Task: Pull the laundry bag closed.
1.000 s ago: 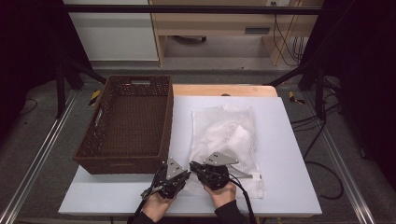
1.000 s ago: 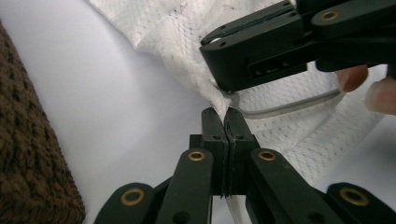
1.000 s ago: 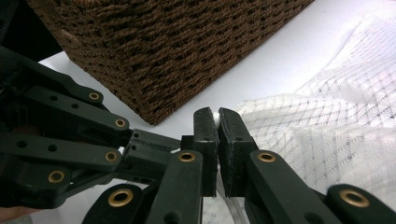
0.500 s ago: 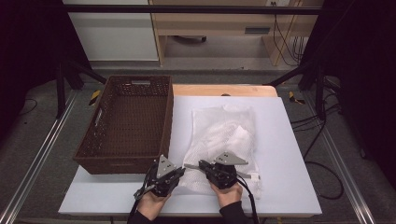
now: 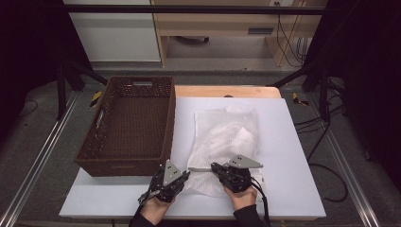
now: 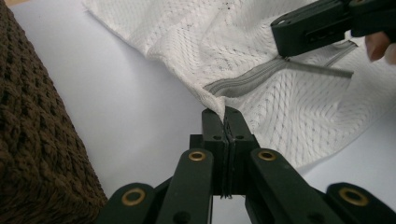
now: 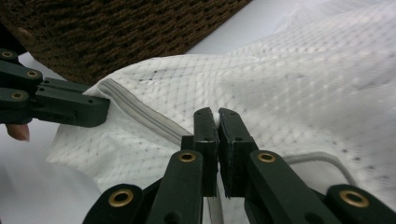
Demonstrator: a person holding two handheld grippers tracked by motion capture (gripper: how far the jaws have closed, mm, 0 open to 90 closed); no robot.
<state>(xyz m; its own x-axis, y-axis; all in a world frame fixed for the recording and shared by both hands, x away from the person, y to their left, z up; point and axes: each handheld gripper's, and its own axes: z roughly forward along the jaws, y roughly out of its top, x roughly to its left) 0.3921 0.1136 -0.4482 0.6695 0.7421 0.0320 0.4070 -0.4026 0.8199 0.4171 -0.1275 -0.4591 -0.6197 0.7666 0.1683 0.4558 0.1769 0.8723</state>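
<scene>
While my left gripper (image 6: 225,112) clamps the white mesh laundry bag's (image 5: 222,137) corner, my right gripper (image 7: 217,114) pinches its zipper (image 7: 140,112); the wicker basket (image 5: 101,151) sits upper left.

No readable text, labels, brands, numbers or signs anywhere on visible surfaces.

Mesh bag (image 5: 226,137): white open-weave cloth, grey zip. Basket (image 5: 127,125): rough brown wicker. Table (image 5: 288,142): smooth matt white.
</scene>
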